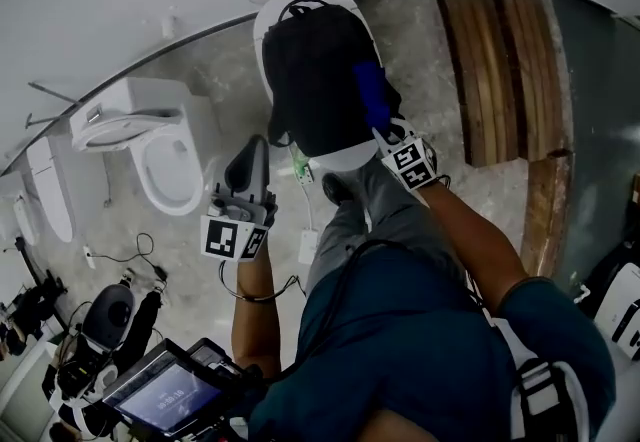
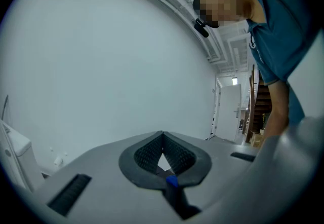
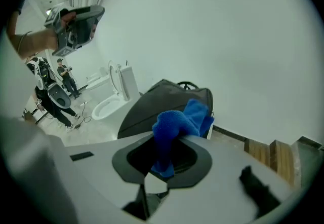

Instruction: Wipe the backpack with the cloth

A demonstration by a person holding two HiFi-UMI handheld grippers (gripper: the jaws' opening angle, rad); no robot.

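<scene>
A black backpack [image 1: 315, 80] lies on a white oval seat [image 1: 345, 158] against the wall, straight ahead of me. My right gripper [image 1: 380, 122] is shut on a blue cloth [image 1: 370, 95], which rests on the pack's right side. In the right gripper view the cloth [image 3: 178, 121] bunches out of the shut jaws of the right gripper [image 3: 169, 139], with the backpack [image 3: 152, 104] just beyond. My left gripper [image 1: 250, 158] is held off to the left of the pack, apart from it. In its own view the left gripper [image 2: 162, 137] is shut on nothing and points at the bare white wall.
A white toilet [image 1: 165, 155] stands left of the seat, and a urinal [image 1: 50, 190] further left. Wooden steps [image 1: 500, 70] rise on the right. Cables [image 1: 140, 250] and dark equipment [image 1: 100, 330] lie on the floor at the lower left. A door [image 2: 228, 111] shows far off.
</scene>
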